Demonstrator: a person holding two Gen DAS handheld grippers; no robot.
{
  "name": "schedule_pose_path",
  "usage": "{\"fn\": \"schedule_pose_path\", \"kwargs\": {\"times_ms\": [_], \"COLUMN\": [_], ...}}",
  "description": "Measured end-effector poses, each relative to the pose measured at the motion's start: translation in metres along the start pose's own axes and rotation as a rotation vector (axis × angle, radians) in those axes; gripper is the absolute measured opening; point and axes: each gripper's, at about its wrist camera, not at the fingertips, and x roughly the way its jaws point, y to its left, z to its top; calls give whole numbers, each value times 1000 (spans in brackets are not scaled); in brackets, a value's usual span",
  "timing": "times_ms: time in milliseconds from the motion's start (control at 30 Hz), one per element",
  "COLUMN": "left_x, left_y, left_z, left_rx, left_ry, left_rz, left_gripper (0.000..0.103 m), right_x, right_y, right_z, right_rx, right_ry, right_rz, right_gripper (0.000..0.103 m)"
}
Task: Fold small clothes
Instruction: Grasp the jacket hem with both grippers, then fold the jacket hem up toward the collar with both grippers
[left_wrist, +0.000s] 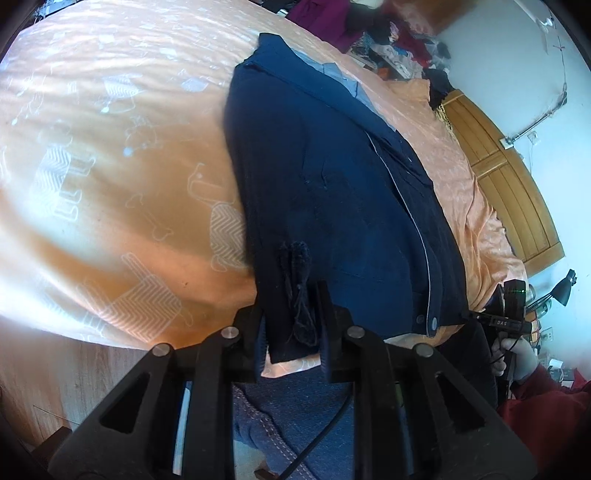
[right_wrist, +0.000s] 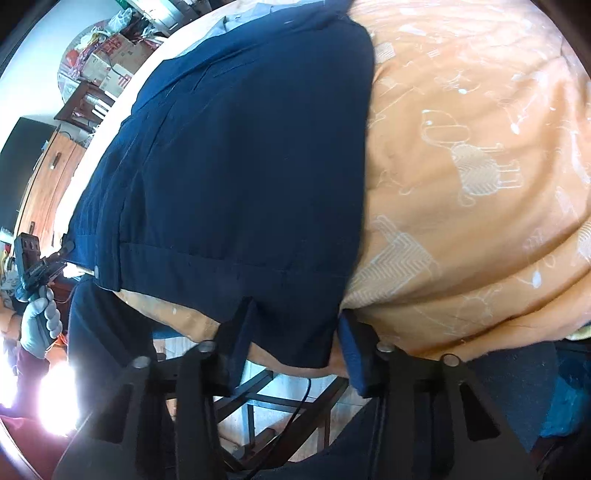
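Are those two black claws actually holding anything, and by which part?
Both hold the navy blue garment by its near hem: left gripper at one corner, right gripper at the other.

white letters "das" on black handheld device (left_wrist: 503, 322).

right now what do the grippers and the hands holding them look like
Both grippers, left and right, are black plastic with cut-out linkage arms, silver pivot pins and a thin black cable. The right one's finger has a blue pad. Each hand wears a pale glove; a red sleeve shows.
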Motion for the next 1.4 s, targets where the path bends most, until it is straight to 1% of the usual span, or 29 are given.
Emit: {"fn": "schedule_pose_path", "kwargs": {"times_ms": [133, 167, 200, 233, 267, 333, 367, 433, 467, 567, 667, 767, 833, 933, 1033, 1067, 1133, 1200, 1267, 1300, 1333, 1400], "left_x": [12, 12, 9, 1, -5, -17, -19, -23, -24, -29, -36, -42, -45, -48, -50, -48, -40, -24, 0, 8, 26, 53], "left_y": [5, 4, 1, -3, -5, -4, -3, -5, -5, -2, 3, 6, 5, -6, -21, -25, -30, -30, -22, -19, -11, 4], "left_z": [2, 1, 1, -1, -2, -2, -1, 1, 3, 9, 16, 29, 45, 81, 131, 150, 188, 224, 262, 272, 292, 315], "left_rx": [-7, -4, 3, 16, 18, -5, -14, -33, -43, -88, -130, -178, -182, -161, -110, -96, -75, -69, -73, -75, -84, -102], "left_ry": [35, 35, 30, 17, -1, -39, -49, -73, -84, -122, -179, -248, -287, -339, -381, -394, -408, -409, -403, -400, -390, -370], "left_rz": [18, 21, 24, 26, 16, -11, -23, -72, -96, -169, -231, -294, -323, -344, -367, -372, -362, -358, -343, -337, -328, -306], "left_gripper": [21, 20, 14, 12, 10, 9, 9, 8, 8, 8, 8, 8, 8, 8, 8, 8, 8, 8, 9, 9, 9, 9], "right_x": [6, 9, 9, 5, -1, -14, -20, -33, -41, -58, -74, -89, -98, -111, -122, -125, -127, -123, -114, -107, -98, -80], "right_y": [-1, -2, -1, -1, 0, -3, -4, -2, 0, 4, 2, -3, -8, -10, -14, -14, -16, -19, -25, -29, -34, -45], "right_z": [4, 5, 6, 5, 3, -1, -3, -4, -2, 5, 14, 25, 37, 69, 113, 136, 170, 212, 256, 283, 310, 352], "right_rx": [-2, 3, 7, 15, 22, 42, 53, 76, 95, 134, 163, 197, 205, 207, 196, 189, 184, 185, 182, 175, 169, 158], "right_ry": [14, 23, 29, 28, 24, -4, -12, -45, -72, -131, -185, -251, -287, -356, -408, -432, -452, -460, -456, -448, -439, -423], "right_rz": [-2, -2, 1, 11, 29, 81, 103, 167, 236, 379, 479, 551, 579, 593, 587, 577, 567, 553, 528, 516, 502, 479], "right_gripper": [48, 48, 47, 41, 20, 12, 10, 9, 9, 9, 9, 9, 9, 9, 9, 9, 9, 9, 9, 9, 9, 9]}}
